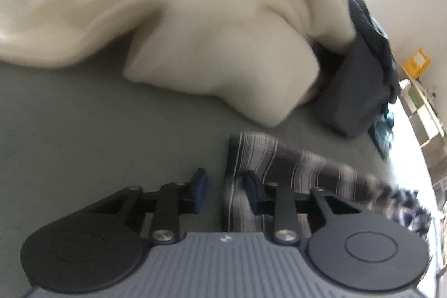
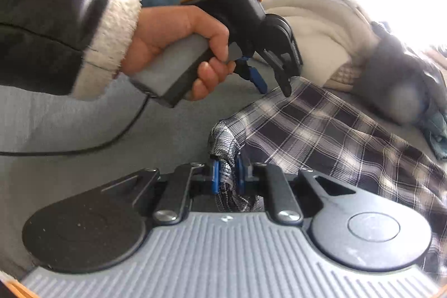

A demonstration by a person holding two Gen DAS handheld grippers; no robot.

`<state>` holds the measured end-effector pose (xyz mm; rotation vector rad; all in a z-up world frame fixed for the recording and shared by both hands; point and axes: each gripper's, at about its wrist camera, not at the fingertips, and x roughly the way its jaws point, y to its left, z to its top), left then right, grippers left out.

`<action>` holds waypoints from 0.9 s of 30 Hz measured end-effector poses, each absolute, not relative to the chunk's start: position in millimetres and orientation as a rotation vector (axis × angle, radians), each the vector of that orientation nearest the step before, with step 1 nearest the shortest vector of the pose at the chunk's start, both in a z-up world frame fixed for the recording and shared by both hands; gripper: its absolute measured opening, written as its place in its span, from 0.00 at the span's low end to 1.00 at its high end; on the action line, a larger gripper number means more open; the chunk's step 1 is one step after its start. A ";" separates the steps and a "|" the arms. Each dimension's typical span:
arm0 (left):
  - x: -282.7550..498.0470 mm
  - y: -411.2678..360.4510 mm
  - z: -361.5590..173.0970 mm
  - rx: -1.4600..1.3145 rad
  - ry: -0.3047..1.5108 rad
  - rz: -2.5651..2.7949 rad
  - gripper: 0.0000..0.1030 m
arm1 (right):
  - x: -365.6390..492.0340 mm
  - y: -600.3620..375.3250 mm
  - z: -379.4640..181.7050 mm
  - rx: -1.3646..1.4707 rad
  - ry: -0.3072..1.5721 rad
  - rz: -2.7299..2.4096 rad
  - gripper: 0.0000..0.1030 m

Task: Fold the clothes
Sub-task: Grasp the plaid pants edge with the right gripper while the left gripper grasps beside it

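Two claws, one plaid shirt (image 2: pixel 335 136) spread on the grey bed (image 2: pixel 83 124). Right claw (image 2: pixel 226 175) pinched onto its bunched corner; left claw (image 1: pixel 225 186) gaping wide at the far edge. One cream blanket (image 1: pixel 181 13) behind.

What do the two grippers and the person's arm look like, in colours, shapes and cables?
Each gripper has a ribbed grey body, two round black discs, black linkage bars with silver screws, and blue finger pads. The left gripper has a grey and black pistol handle, a phone-like screen on top and a black cable. The left hand is bare; its dark sleeve has a fluffy white cuff.
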<state>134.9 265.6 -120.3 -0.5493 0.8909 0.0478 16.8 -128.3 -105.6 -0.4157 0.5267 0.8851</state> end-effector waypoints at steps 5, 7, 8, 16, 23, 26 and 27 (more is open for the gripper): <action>147.0 267.2 -123.7 -0.584 0.891 0.028 0.28 | 15.8 -135.5 -100.8 -0.371 0.547 0.876 0.10; 146.6 267.9 -123.6 -0.599 0.898 0.015 0.27 | 14.0 -137.0 -100.7 -0.363 0.553 0.876 0.10; 147.7 264.0 -122.6 -0.606 0.902 0.015 0.28 | 13.3 -137.6 -100.8 -0.359 0.555 0.876 0.10; 152.6 239.8 -118.4 -0.597 0.937 -0.024 0.39 | 23.8 -134.0 -105.7 -0.367 0.559 0.881 0.10; 159.2 206.9 -115.0 -0.518 0.924 -0.016 0.15 | 25.0 -131.2 -107.3 -0.383 0.556 0.872 0.10; 161.8 198.5 -115.0 -0.557 0.919 -0.009 0.12 | 26.3 -131.5 -107.1 -0.375 0.564 0.867 0.10; 162.7 195.8 -115.0 -0.570 0.918 -0.006 0.11 | 27.0 -131.6 -106.8 -0.371 0.567 0.866 0.10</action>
